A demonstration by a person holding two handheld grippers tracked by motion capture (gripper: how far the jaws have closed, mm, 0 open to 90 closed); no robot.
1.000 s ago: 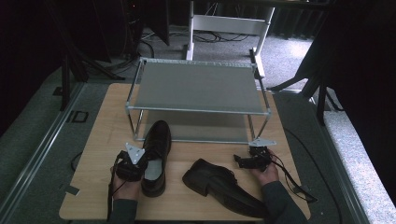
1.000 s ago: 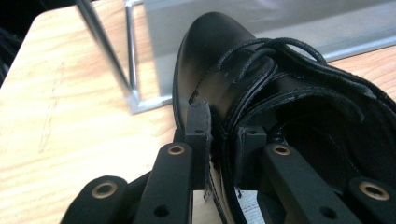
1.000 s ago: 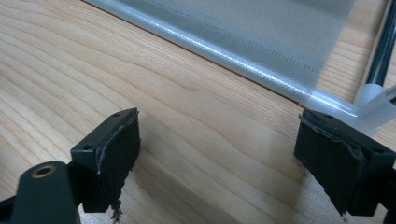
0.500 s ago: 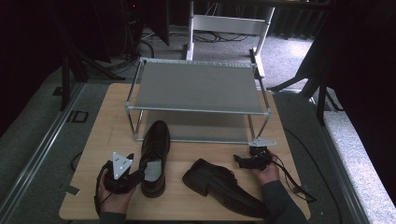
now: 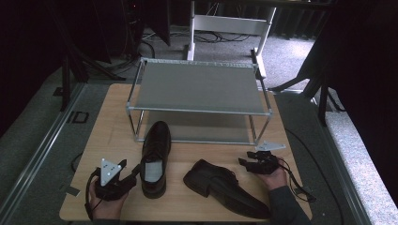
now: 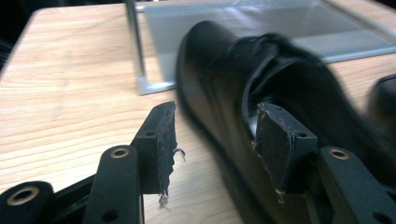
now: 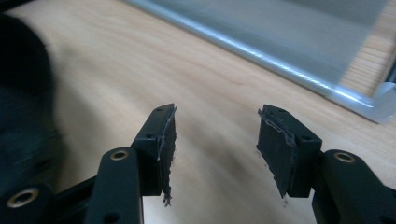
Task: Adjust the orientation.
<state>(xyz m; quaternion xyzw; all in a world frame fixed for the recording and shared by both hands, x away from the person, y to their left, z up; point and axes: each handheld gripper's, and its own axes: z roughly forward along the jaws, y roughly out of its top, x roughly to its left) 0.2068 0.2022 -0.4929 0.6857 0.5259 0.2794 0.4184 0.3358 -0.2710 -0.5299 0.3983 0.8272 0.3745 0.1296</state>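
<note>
A black dress shoe point(image 5: 155, 154) stands upright on the table, toe toward the rack. In the left gripper view this shoe point(image 6: 224, 79) is close up. My left gripper point(image 6: 215, 135) is open, with one pad outside the shoe's side wall and the other at the shoe's opening. From above, the left gripper point(image 5: 133, 174) lies at the shoe's heel, front left. A second black shoe point(image 5: 225, 187) lies tipped on its side at the front centre. My right gripper point(image 5: 244, 164) rests open just right of it, with nothing between its fingers point(image 7: 163, 140).
A two-shelf metal shoe rack point(image 5: 199, 89) stands at the back of the wooden table point(image 5: 112, 112). Its lower shelf point(image 7: 289, 37) lies ahead of the right gripper. The second shoe's dark edge point(image 7: 23, 93) is at that view's left.
My left gripper has drawn back toward the front left, from beside the upright shoe to its heel. The right gripper and both shoes have stayed put.
</note>
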